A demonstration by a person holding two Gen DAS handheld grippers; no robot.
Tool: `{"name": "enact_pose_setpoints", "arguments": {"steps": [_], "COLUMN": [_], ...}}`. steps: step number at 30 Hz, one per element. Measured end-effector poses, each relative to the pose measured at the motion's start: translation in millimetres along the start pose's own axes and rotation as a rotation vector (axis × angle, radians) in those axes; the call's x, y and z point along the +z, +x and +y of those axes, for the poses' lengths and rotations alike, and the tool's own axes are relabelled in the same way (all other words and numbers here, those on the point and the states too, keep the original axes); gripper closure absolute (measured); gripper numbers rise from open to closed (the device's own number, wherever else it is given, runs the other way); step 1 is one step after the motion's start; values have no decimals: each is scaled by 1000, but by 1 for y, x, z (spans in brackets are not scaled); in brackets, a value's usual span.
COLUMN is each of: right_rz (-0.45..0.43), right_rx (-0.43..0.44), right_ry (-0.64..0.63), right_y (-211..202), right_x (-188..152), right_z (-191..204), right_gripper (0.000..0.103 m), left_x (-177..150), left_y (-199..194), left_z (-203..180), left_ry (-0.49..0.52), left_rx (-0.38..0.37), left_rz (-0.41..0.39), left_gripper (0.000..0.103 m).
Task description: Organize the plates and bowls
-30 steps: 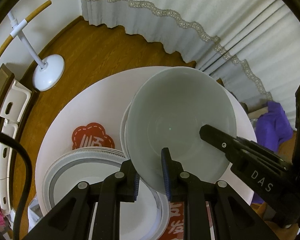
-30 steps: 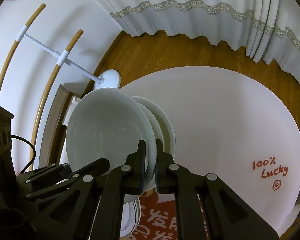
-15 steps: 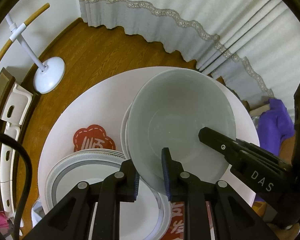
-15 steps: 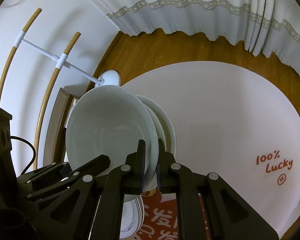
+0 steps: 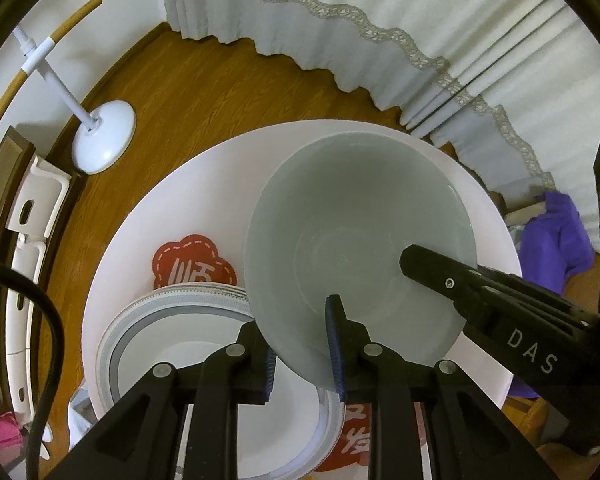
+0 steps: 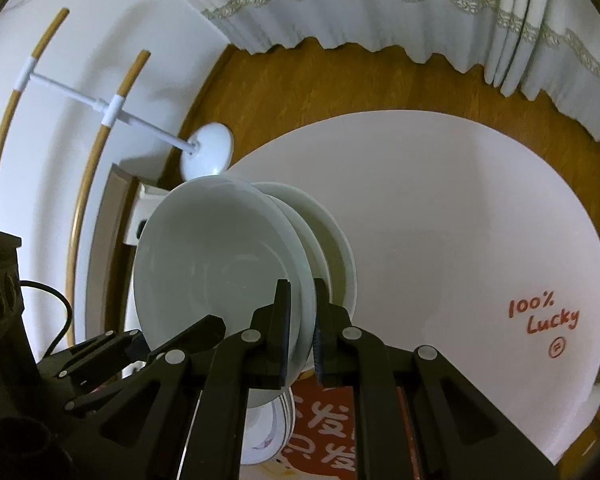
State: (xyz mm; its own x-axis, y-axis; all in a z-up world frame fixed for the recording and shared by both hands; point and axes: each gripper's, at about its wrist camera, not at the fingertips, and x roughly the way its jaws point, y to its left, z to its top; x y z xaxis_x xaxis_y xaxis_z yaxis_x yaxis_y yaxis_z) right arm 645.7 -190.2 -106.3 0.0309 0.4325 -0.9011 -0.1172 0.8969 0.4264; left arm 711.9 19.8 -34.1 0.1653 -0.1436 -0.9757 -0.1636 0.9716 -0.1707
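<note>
Resting in both grippers at once, a pale green bowl (image 5: 360, 240) hung above the round white table (image 5: 172, 216), with more white dishes (image 6: 336, 248) nested under it in the right wrist view. The left gripper (image 5: 302, 354) pinched the bowl's near rim, one blue-padded finger inside the bowl and the other outside under the rim. The right gripper (image 6: 302, 322) clamped the same stack from the opposite side, its jaws narrow with the rims of the bowl and the dish beneath it between them; from the left wrist view its black fingers reached in over the bowl's right rim. Whether the lower dishes touched the table could not be told.

Just beside the bowl, near the table's left edge, sat a stack of grey-banded plates (image 5: 148, 344), partly under the left gripper. A red flower-shaped sticker (image 5: 194, 266) lay on the table behind those plates. Red lettering reading "100% Lucky" (image 6: 544, 316) marked the table's right side. Beyond the table lay a wooden floor (image 5: 228, 88), a white stand base (image 5: 104, 142) and lace-trimmed curtains (image 5: 380, 8).
</note>
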Motion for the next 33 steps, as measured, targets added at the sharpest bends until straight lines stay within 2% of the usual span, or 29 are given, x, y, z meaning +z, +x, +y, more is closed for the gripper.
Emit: {"name": "enact_pose_setpoints", "arguments": {"steps": [15, 33], "right_rz": [30, 98], "right_rx": [17, 46], "right_ry": [13, 104], "right_y": [3, 6], "right_x": [-1, 4], "right_z": [-3, -16], "right_gripper": [92, 92], "left_x": [4, 13], "left_y": [-3, -3], "left_z": [-2, -13], "left_ry": [-12, 10], "left_rx": [7, 19], "left_rz": [13, 35], "left_gripper": [83, 84]}}
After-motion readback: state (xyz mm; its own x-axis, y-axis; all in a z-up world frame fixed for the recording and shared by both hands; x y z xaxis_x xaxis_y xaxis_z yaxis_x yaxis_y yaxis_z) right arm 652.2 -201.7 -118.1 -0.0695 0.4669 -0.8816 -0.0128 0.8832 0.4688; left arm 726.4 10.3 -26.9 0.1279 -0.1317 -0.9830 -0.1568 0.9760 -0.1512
